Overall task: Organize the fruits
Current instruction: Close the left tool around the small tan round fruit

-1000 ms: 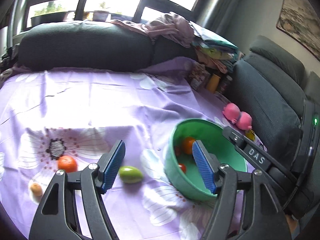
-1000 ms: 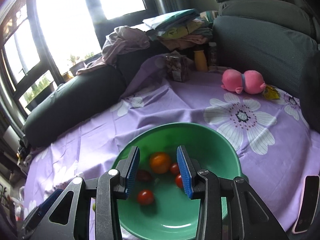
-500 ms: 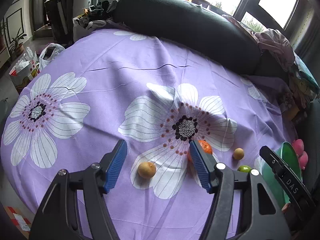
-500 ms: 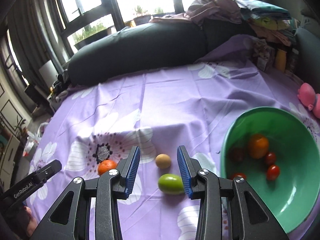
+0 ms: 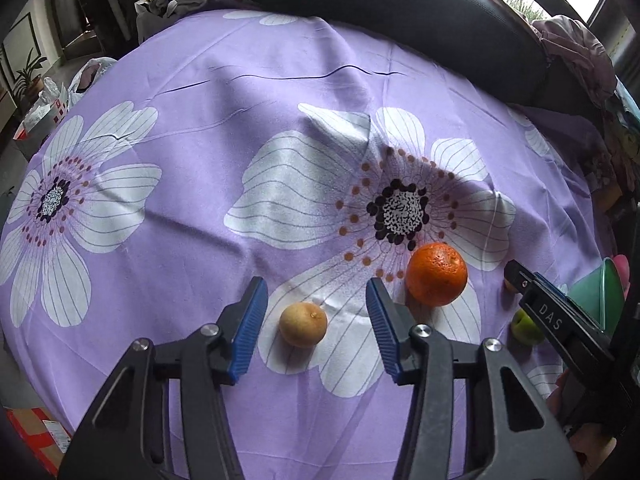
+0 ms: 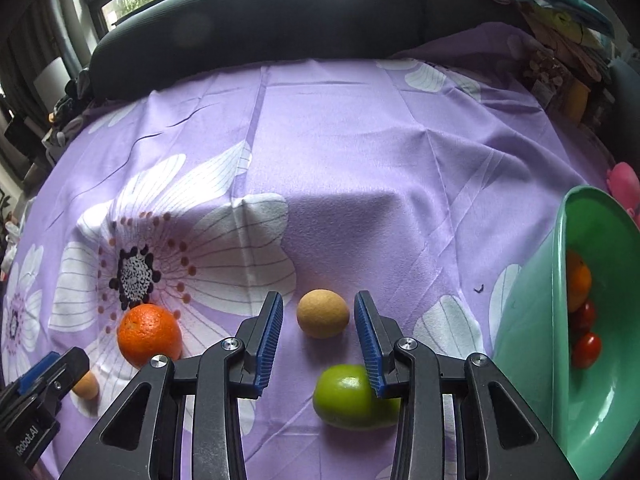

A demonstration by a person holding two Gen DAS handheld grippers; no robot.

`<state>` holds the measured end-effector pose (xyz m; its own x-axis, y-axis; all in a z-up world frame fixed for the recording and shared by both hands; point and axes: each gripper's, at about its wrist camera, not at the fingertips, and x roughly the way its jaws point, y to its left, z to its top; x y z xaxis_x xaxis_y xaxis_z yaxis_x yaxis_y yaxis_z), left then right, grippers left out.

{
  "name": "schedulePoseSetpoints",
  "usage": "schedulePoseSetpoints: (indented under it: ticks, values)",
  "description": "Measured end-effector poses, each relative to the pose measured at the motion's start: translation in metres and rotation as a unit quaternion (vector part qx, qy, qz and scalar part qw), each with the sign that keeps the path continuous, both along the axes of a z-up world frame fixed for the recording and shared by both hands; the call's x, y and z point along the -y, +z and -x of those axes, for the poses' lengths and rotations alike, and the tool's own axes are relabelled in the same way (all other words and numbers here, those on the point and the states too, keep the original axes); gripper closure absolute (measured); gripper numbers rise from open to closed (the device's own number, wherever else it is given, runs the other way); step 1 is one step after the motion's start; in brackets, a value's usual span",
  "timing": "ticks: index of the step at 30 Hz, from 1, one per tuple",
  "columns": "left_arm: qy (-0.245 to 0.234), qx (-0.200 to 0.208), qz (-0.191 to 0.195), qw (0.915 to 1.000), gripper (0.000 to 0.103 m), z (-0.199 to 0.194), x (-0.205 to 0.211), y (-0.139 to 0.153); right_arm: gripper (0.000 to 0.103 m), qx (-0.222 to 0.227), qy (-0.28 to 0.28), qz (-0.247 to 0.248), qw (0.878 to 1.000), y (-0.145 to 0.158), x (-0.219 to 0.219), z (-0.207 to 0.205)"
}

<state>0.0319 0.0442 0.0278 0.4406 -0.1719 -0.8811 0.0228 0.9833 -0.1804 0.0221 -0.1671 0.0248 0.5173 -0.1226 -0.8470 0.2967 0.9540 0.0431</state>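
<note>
On the purple flowered cloth [image 5: 280,92] lie several fruits. My left gripper [image 5: 316,308] is open with a small tan fruit [image 5: 303,324] between its blue pads, not touching. An orange [image 5: 437,274] lies just right of it. My right gripper [image 6: 319,322] is open around a second tan fruit [image 6: 323,313], with a green fruit [image 6: 346,396] partly under its right finger. The orange [image 6: 149,334] and the first tan fruit [image 6: 86,386] show at left. The green bowl [image 6: 532,320] at right holds an orange and small red tomatoes.
A dark sofa cushion [image 6: 248,24] borders the far side. Clothes and small jars [image 6: 576,96] are piled at the far right, with a pink toy [image 6: 622,184] behind the bowl. The cloth drops off at its left edge to the floor and boxes [image 5: 36,120].
Both grippers have swung left from over the bowl and dropped lower toward the loose fruits. Each now straddles a tan fruit. Neither has closed.
</note>
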Motion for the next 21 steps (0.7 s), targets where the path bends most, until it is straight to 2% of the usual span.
schedulePoseSetpoints:
  ticks: [9, 14, 17, 21]
  values:
    - [-0.004, -0.02, -0.01, 0.9997, 0.062, -0.005, 0.004, -0.012, 0.064, 0.0, 0.005, -0.011, 1.0, -0.006, 0.0, -0.006]
    - [-0.003, -0.027, -0.02, 0.9994, 0.076, -0.009, 0.004, -0.018, 0.067, -0.001, 0.006, -0.002, 1.0, -0.009, -0.002, -0.007]
    - [-0.001, -0.024, -0.021, 0.9995, 0.076, -0.011, 0.003, -0.019, 0.073, -0.001, 0.006, 0.009, 1.0, -0.009, -0.004, -0.007]
    - [0.0, -0.023, -0.012, 0.9997, 0.076, -0.011, 0.0, -0.019, 0.073, 0.003, 0.003, 0.001, 1.0, -0.009, -0.003, -0.005]
